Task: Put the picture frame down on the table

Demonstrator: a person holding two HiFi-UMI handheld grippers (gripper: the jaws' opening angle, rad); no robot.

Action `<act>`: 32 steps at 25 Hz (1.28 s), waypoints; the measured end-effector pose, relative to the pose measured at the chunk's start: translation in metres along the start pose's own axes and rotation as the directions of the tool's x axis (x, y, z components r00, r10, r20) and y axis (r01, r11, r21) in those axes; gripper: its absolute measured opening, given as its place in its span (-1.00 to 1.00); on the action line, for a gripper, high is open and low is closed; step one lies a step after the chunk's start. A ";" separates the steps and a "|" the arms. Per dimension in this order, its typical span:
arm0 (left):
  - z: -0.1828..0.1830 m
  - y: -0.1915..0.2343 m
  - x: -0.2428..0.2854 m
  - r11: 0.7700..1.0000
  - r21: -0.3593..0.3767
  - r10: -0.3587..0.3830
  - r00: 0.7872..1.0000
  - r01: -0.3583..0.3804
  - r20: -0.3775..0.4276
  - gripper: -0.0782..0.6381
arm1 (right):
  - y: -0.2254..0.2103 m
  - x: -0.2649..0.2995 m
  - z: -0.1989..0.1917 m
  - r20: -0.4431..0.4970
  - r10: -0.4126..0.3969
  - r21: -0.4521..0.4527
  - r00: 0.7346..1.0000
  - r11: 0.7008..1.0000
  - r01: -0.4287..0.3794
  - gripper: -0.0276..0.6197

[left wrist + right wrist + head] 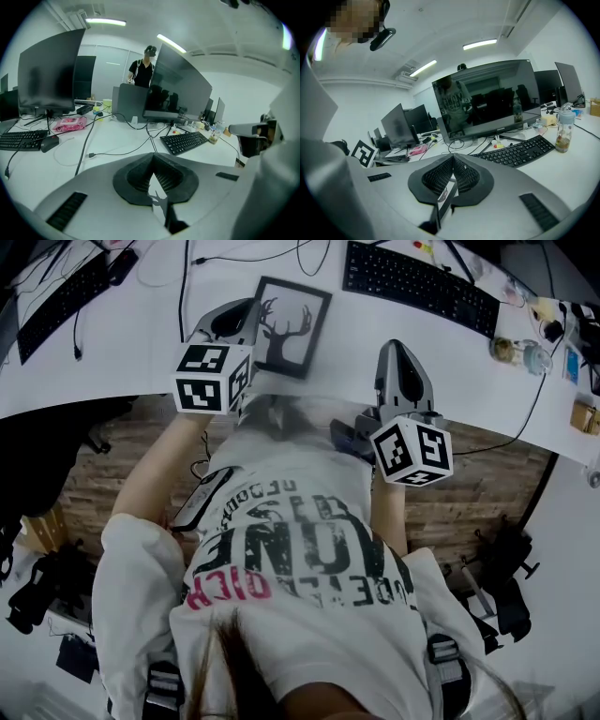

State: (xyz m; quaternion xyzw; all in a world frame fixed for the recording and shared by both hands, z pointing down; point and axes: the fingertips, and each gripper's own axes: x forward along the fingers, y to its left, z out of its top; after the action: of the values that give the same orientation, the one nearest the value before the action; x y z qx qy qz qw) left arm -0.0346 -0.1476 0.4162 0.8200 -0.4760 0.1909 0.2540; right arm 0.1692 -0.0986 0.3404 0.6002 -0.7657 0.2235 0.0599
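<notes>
The left gripper (153, 172) pinches the frame (292, 322) tight, over the table (122, 352). The right gripper (452, 168) is closed on a thin flat thing (444, 197). Next, I think, lower the frame flat and let go.

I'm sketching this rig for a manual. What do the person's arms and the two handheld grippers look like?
The left gripper and the right gripper are smooth grey moulded shells, each carrying a white cube printed with black square markers. Their tongs are lined with black ribbed pads. No cables show on them. The person wears a white short-sleeved T-shirt with black and pink lettering.
</notes>
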 end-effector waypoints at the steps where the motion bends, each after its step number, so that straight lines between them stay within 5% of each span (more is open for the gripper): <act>1: 0.003 0.000 0.000 1.000 -0.002 -0.001 1.000 0.001 0.009 -0.78 | 0.000 0.000 0.000 0.002 -0.003 0.002 1.000 1.000 0.003 -0.92; 8: 0.017 0.005 0.000 0.999 0.040 0.033 0.997 -0.036 0.063 -0.78 | -0.009 0.000 0.004 0.010 -0.025 0.009 1.000 1.000 0.025 -0.92; 16: 0.040 0.021 -0.011 0.993 -0.049 0.110 0.983 -0.104 0.146 -0.78 | -0.020 0.003 0.016 0.025 -0.044 0.004 0.999 0.999 0.044 -0.92; 21: 0.066 0.021 -0.029 0.990 -0.032 0.139 0.965 -0.135 0.221 -0.78 | -0.021 0.005 0.022 0.035 -0.045 -0.007 0.998 0.999 0.045 -0.92; 32: 0.100 0.005 -0.092 0.996 -0.057 0.089 0.924 -0.073 0.372 -0.78 | -0.002 -0.008 0.038 0.091 -0.039 -0.049 0.995 0.998 0.044 -0.92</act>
State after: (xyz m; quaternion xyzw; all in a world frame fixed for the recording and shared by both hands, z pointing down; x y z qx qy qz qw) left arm -0.0752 -0.1467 0.2869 0.8155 -0.5530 0.0315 0.1675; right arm 0.1798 -0.1074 0.3036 0.6237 -0.7604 0.1753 0.0455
